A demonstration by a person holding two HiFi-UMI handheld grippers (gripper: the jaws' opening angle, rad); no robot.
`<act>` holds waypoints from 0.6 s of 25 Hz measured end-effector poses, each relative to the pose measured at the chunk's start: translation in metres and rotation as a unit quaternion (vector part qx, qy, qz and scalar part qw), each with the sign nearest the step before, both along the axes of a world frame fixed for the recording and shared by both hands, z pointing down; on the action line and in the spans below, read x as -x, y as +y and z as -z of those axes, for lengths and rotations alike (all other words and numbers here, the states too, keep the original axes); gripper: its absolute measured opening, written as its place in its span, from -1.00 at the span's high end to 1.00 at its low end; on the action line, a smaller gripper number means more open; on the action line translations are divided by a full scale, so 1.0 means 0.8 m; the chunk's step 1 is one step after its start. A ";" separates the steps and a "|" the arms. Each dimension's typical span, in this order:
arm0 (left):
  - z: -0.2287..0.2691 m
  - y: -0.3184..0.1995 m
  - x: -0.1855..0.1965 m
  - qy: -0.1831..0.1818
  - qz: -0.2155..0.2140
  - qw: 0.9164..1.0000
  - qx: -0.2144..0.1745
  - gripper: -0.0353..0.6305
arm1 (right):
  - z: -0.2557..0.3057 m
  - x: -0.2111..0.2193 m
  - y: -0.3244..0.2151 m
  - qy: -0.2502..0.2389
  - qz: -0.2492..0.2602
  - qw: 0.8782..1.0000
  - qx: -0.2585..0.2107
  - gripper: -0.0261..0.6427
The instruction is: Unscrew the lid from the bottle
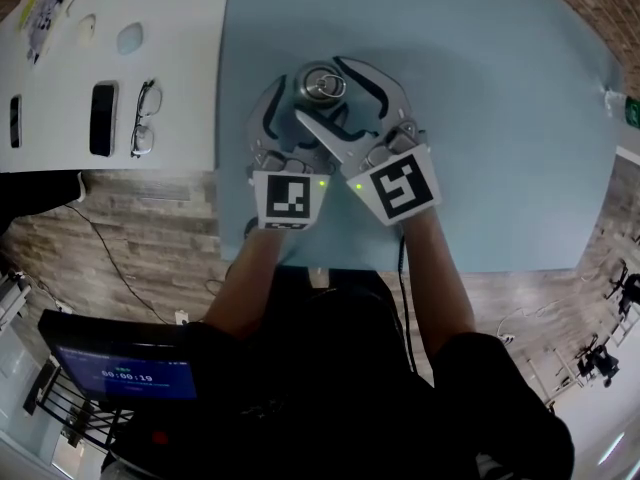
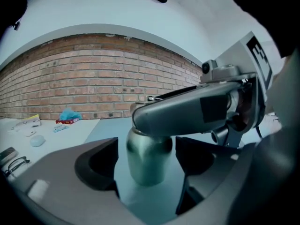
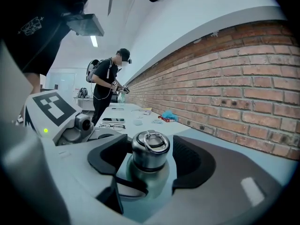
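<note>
Bottle (image 2: pixel 147 168) upright between left gripper's (image 2: pixel 145 153) spread jaws, lid (image 3: pixel 150 146) dead ahead between right gripper's (image 3: pixel 149 157) spread jaws, neither clamped yet.

The left gripper (image 1: pixel 303 100) and right gripper (image 1: pixel 322 90) are held side by side, converged toward 12 o'clock, jaws spread wide.

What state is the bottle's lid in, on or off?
On. In the right gripper view the ringed lid sits seated on the neck of the upright bottle, with no gap showing.
</note>
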State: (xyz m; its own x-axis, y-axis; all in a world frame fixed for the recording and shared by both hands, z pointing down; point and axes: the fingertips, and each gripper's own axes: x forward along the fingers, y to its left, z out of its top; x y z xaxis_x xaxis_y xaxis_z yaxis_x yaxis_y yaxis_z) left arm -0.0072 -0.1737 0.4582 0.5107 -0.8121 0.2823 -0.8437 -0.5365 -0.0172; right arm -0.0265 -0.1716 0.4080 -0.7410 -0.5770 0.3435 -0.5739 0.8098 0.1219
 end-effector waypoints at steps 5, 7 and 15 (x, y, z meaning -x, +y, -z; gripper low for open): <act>0.006 -0.004 -0.001 0.005 0.011 1.000 -0.005 -0.20 | 0.001 0.002 -0.001 0.012 0.010 1.000 -0.005 0.04; 0.007 -0.006 -0.003 0.006 0.010 1.000 -0.008 -0.20 | 0.000 0.003 -0.001 0.021 0.015 1.000 -0.007 0.05; 0.009 -0.007 -0.011 0.001 0.008 1.000 -0.010 -0.20 | -0.003 0.003 -0.002 0.044 0.026 0.999 -0.014 0.05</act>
State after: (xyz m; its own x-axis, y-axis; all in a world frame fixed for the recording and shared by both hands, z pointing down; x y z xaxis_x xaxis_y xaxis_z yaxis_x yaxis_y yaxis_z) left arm 0.0015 -0.1792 0.4509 0.4979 -0.8255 0.2659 -0.8523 -0.5224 -0.0260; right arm -0.0292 -0.1734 0.4101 -0.7377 -0.5488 0.3931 -0.5175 0.8337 0.1927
